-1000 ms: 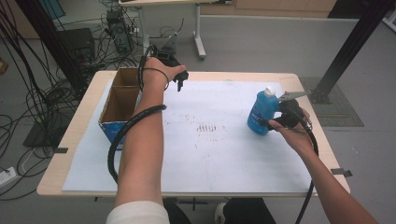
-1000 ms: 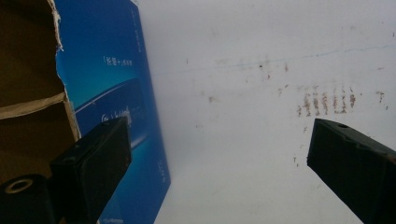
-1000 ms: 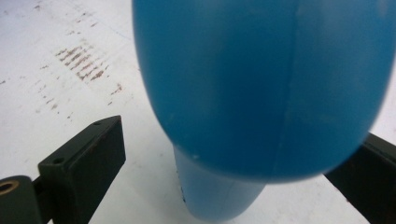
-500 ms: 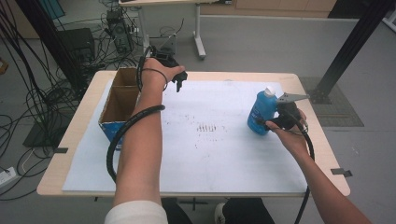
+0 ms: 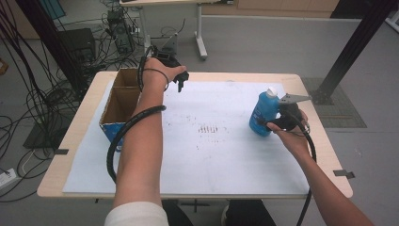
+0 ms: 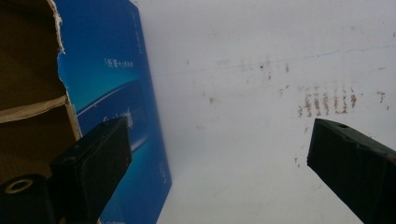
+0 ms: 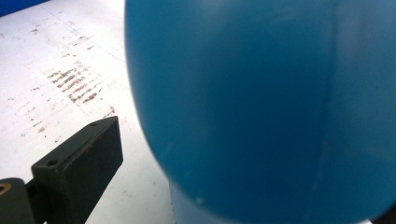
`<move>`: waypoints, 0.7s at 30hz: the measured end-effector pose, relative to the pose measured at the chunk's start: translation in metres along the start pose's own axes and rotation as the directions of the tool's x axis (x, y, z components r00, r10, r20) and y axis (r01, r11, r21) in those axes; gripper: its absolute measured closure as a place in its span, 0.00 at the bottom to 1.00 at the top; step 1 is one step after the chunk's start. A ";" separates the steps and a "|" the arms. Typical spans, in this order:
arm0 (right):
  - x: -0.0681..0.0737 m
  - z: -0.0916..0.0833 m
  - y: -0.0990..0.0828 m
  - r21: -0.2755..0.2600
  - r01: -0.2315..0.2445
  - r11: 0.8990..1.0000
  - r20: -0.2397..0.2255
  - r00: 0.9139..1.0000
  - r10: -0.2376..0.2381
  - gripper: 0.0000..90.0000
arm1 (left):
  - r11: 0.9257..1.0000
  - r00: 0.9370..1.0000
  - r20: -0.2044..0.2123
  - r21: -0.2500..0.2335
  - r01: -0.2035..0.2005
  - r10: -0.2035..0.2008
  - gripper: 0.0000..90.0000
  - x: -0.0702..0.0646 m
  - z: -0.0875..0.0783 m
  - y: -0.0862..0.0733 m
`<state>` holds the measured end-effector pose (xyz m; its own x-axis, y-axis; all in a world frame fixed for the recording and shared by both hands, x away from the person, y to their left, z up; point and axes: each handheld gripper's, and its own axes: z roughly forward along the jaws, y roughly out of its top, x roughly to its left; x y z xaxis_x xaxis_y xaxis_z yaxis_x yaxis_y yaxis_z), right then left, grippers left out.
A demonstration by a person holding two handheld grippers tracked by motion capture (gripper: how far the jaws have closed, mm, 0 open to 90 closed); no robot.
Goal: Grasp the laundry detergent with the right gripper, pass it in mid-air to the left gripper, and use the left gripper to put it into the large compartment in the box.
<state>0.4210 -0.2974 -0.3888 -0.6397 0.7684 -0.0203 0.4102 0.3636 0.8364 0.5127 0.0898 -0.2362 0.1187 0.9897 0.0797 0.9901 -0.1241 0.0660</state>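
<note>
A blue plastic bottle (image 5: 262,112) with a white cap stands upright at the right of the white sheet (image 5: 211,155). My right gripper (image 5: 269,123) is at its lower body from the right. In the right gripper view the bottle (image 7: 261,93) sits between the jaws of the right gripper (image 7: 247,168). The left jaw stands a small gap off the bottle and the other jaw is hidden. My left gripper (image 5: 180,82) hangs over the far edge beside an open cardboard box (image 5: 120,101). In its own view the left gripper (image 6: 219,158) is open wide with nothing between the jaws.
The box has blue printed sides (image 6: 116,93) and a cardboard divider inside; it stands at the table's left. Brown smudges (image 5: 209,128) mark the middle of the sheet. Cables and equipment (image 5: 117,28) lie on the floor beyond the table.
My right gripper has slid a little left, closer around the bottle. The left arm and gripper have hardly moved.
</note>
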 end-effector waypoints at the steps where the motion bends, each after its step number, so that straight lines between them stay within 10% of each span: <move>1: 0.000 0.000 0.000 -0.001 0.002 1.000 -0.002 1.000 -0.002 0.02 | 1.000 1.000 0.000 -0.002 -0.003 0.003 0.08 0.000 0.000 0.000; 21: 0.004 -0.001 0.000 -0.014 0.019 1.000 -0.004 1.000 -0.019 0.02 | 1.000 1.000 -0.003 -0.007 -0.004 0.004 0.08 -0.002 -0.004 -0.002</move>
<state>0.4181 -0.2950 -0.3884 -0.6503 0.7589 -0.0339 0.3889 0.3708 0.8433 0.5100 0.0879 -0.2324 0.1227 0.9890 0.0829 0.9890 -0.1288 0.0729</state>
